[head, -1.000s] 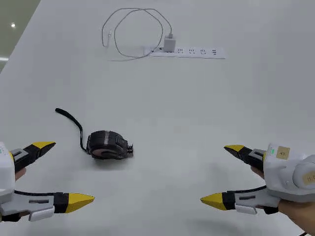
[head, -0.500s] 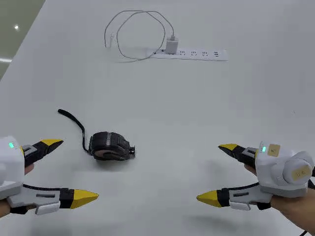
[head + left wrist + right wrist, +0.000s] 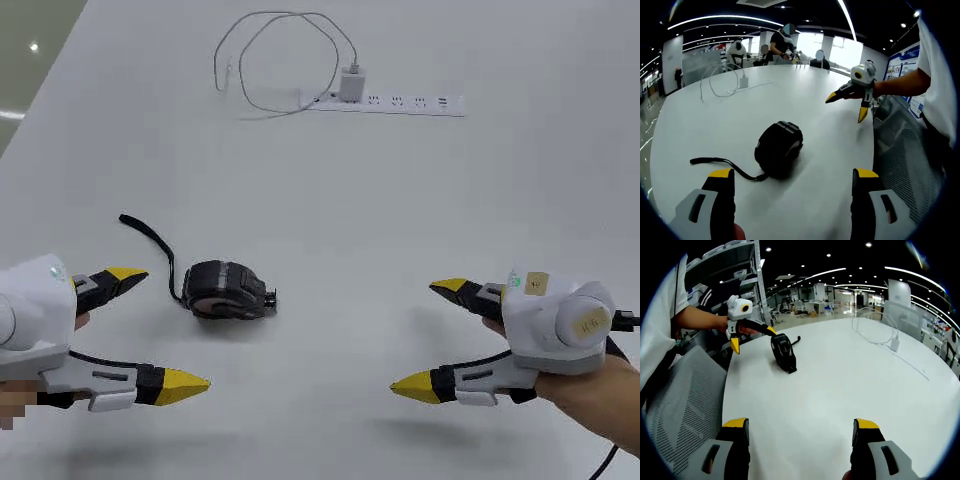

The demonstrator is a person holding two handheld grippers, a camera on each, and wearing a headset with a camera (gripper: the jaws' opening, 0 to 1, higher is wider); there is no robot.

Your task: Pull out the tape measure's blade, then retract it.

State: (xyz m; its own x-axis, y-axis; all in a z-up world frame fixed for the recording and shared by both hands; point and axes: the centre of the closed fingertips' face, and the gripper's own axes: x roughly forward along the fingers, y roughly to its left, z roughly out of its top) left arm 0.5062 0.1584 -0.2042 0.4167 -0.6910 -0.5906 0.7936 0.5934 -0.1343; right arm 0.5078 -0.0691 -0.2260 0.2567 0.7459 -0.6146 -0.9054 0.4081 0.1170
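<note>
Head view looks down on a white tabletop where the tape measure, a dark round case, lies on its side towards the left edge and nearer the near edge than the far one. Its black strap trails away from the case towards the left edge, and the blade's hook sits at the mouth of the case on the side facing right, with the blade wound inside. The left tongs hover just beside the case on its left, spread wide, yellow tips pointing right, holding nothing and not touching it. The right tongs hover well apart from the case, towards the right edge, likewise spread wide with their tips pointing left and nothing between them. Near the far edge lies a white power strip with a white charger plugged into its left end, and a thin white cable loops from it across the tabletop. Left gripper view has the tape measure straight ahead between the spread tips, close in front of them
</note>
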